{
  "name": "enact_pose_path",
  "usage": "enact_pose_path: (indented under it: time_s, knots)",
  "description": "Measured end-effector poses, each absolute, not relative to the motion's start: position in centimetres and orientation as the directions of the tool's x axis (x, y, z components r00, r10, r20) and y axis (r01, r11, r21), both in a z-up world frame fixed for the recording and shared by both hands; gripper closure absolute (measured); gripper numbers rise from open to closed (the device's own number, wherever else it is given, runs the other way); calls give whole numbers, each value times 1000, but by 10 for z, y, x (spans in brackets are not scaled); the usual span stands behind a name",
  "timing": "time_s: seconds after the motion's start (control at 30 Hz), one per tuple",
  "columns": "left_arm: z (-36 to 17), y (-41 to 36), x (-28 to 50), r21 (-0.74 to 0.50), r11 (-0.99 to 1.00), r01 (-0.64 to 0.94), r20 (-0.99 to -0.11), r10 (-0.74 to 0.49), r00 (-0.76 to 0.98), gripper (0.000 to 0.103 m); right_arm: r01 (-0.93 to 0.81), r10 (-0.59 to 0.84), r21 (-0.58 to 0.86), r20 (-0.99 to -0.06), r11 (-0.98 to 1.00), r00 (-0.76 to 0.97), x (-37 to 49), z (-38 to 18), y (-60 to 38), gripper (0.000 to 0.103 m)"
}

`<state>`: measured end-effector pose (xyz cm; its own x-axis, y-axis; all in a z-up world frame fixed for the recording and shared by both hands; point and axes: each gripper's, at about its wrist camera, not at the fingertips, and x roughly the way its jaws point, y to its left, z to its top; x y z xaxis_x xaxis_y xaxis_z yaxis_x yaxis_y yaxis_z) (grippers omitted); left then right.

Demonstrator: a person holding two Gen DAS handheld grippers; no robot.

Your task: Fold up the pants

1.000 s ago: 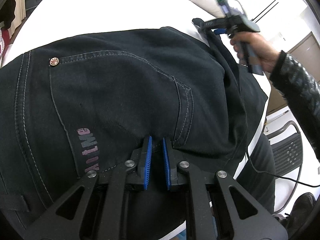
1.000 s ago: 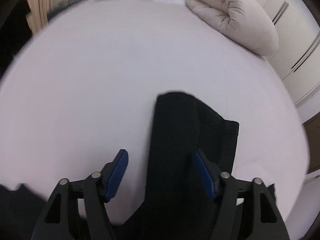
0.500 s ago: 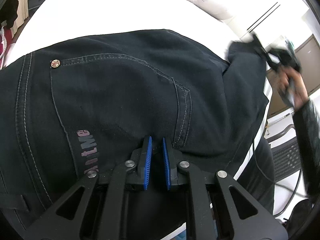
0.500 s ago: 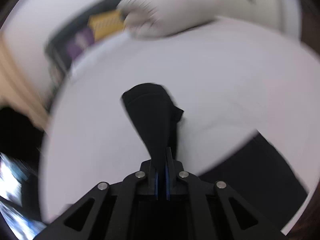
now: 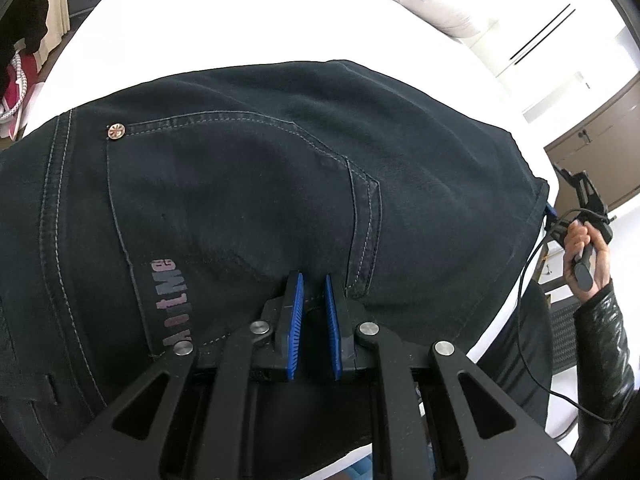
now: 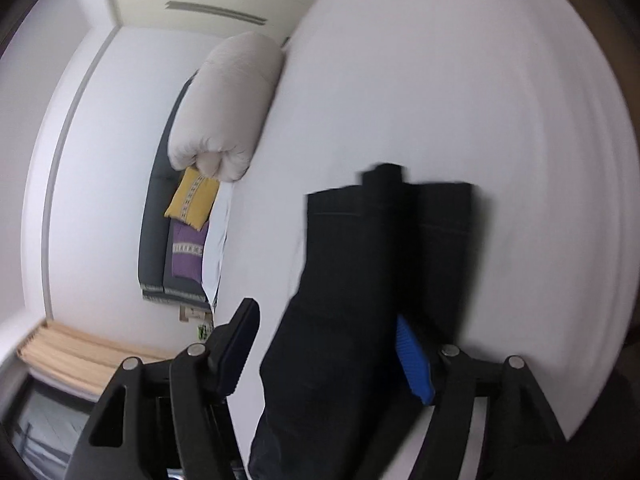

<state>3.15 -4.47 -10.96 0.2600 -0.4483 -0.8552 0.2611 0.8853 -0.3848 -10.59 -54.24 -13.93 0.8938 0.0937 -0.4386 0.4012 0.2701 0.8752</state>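
Left wrist view: I am keeping the left gripper [image 5: 312,308] pressed nearly together, its blue ribbed pads [image 5: 295,320] pinching a fold of the dark navy denim pants [image 5: 240,184] just below the stitched back pocket [image 5: 224,200]. The seat of the pants is lying spread directly ahead of this gripper on the white bed sheet [image 5: 240,12], with a copper rivet [image 5: 116,131] up and to its left. The cloth ahead of it is lying smooth.

Right wrist view: I am holding the right gripper [image 6: 332,344] spread wide; its jaws have just been opening, and the dark leg section [image 6: 352,264] is lying between them without being squeezed, though motion blur is making the contact at the right pad uncertain. The hems are ending ahead of this gripper, beyond the fingertips, on the sheet. A rolled cream duvet [image 6: 232,104] is lying far ahead and to its left.

Progress, as I judge it: the legs are appearing stacked one on the other, so the lengthwise fold is looking done and the leg end is looking released. The crosswise folds, bringing hems toward waistband, are remaining. My right hand [image 5: 584,256] is showing far right of the left gripper, off the bed edge.
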Motion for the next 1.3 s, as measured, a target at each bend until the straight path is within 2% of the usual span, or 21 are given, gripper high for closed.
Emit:
enact_pose_path:
  time_s: [0.03,0.1,0.17,0.2,0.23,0.3,0.7,1.13,1.2,1.23,1.27,1.3]
  knots:
    - [-110,-45,31,-383,887,260,-856,-446,260,92,413,87,872,-447,262,890,-104,-140,-539,33]
    - [-110,-47,30,-377,890,259,-860,-439,259,92,452,66,861,-478,234,876,-107,-146,-544,41]
    - [-108,-49,30,-373,891,260,-862,-437,258,92,491,63,842,-515,224,855,-101,-147,-540,68]
    - [-107,-50,30,-374,891,259,-862,-437,257,92,515,59,827,-540,226,840,-105,-150,-541,76]
    - [-107,-50,30,-375,890,258,-862,-437,257,92,533,52,815,-556,226,829,-111,-152,-543,95]
    - [-106,-49,32,-376,890,257,-862,-438,256,92,533,37,822,-550,201,834,-118,-158,-548,98]
    - [-106,-42,29,-384,886,261,-860,-446,247,92,575,-28,781,-586,243,810,-144,-154,-560,101]
    - [-106,-32,26,-414,875,250,-843,-472,258,92,565,-13,800,-575,199,818,-159,-163,-580,101]
    - [-106,-29,25,-416,874,249,-841,-474,261,92,552,-23,815,-557,176,830,-168,-158,-584,94]
    - [-107,-27,23,-418,873,250,-839,-477,263,92,567,-63,803,-566,186,822,-176,-150,-585,80]
    - [-107,-26,21,-422,872,250,-836,-481,265,92,570,-89,797,-564,200,821,-181,-142,-584,56]
    - [-108,-23,20,-428,869,249,-832,-486,266,92,550,-83,805,-547,223,833,-185,-132,-580,49]
